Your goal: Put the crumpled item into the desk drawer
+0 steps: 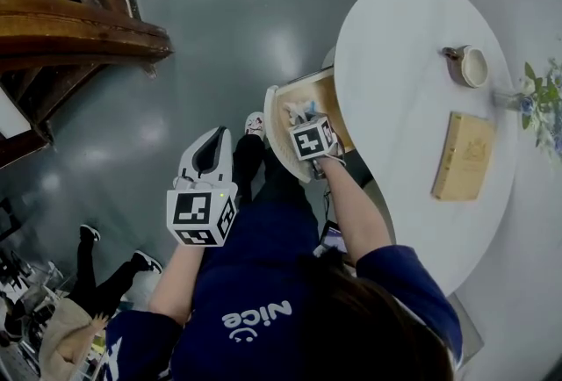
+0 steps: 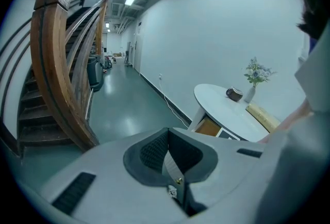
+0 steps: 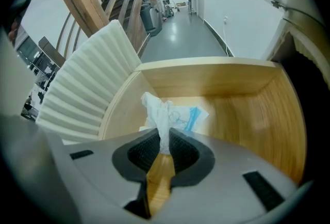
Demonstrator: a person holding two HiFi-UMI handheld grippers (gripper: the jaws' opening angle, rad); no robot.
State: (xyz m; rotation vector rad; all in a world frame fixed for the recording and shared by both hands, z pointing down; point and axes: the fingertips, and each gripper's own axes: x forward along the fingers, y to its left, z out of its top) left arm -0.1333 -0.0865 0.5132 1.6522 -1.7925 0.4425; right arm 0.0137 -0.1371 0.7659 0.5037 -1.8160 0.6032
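Observation:
The crumpled item (image 3: 159,112), white with a bit of blue print, hangs pinched between the pads of my right gripper (image 3: 164,144). It is inside the open wooden desk drawer (image 3: 247,114), just above the drawer's floor, near the ribbed white drawer front (image 3: 82,96). In the head view the right gripper (image 1: 301,118) reaches into the drawer (image 1: 323,91) under the table's edge, with the crumpled item (image 1: 295,111) at its tip. My left gripper (image 1: 212,139) is held out over the floor, away from the drawer, shut and empty (image 2: 167,153).
The round white table (image 1: 395,81) carries a cup (image 1: 465,66), a flat wooden box (image 1: 464,156) and a small vase of flowers (image 1: 537,98). A wooden staircase (image 1: 61,28) stands to the left. Another person (image 1: 97,283) stands at the lower left.

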